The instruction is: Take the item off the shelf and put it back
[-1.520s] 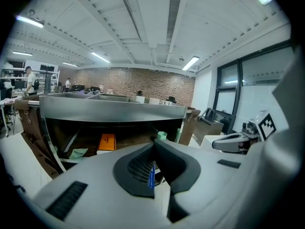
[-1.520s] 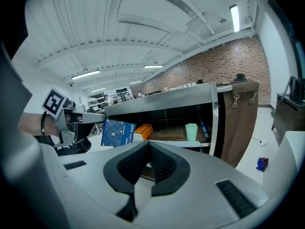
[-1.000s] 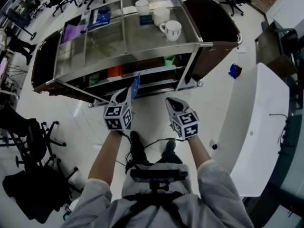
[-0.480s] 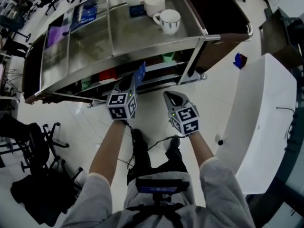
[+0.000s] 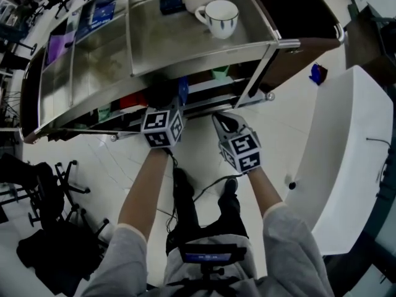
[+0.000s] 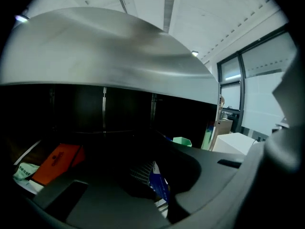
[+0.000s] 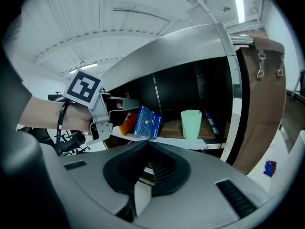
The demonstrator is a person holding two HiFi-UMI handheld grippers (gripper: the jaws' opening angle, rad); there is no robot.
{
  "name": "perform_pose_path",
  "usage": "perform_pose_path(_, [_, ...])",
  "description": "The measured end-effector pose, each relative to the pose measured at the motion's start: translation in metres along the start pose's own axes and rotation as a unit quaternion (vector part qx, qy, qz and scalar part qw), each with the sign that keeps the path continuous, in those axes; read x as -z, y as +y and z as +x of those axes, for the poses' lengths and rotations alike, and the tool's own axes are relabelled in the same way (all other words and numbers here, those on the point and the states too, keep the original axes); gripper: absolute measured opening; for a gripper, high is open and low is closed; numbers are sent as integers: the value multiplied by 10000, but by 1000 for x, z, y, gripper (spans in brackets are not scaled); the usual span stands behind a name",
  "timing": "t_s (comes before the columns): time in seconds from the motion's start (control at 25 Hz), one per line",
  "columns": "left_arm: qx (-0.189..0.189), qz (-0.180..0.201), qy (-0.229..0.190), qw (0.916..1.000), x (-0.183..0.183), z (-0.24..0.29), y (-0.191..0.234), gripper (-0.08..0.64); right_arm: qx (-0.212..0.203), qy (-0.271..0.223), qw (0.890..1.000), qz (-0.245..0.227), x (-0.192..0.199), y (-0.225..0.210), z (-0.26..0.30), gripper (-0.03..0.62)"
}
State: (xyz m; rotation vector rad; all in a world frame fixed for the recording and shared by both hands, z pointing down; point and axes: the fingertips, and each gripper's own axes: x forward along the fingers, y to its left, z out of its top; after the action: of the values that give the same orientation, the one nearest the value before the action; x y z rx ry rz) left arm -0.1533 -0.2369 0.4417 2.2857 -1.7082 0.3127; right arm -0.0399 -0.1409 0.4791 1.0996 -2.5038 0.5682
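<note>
Steel shelf [image 5: 185,45] | box [image 7: 147,122]: blue, white-printed, tilted | left gripper [image 6: 150,178] pinching it

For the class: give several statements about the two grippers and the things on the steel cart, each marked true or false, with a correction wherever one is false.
1. The left gripper is shut on a blue packet. True.
2. The right gripper holds the green cup. False: its jaws are together with nothing between them, and the cup stands on the lower shelf.
3. A white mug stands on the cart's top. True.
4. The orange item lies on the cart's top. False: it lies on the lower shelf.
</note>
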Motion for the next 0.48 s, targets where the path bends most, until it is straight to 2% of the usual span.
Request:
perform_pose_path(0.28, [-433,-153,-307,9985,-8,10,23,3,20,4,10000,76,7,-3,8,9])
perform_pose_path(0.48, [-702,-208,-309,9968,-4,8,39,3,56,36,9999,94,10,-8,8,9])
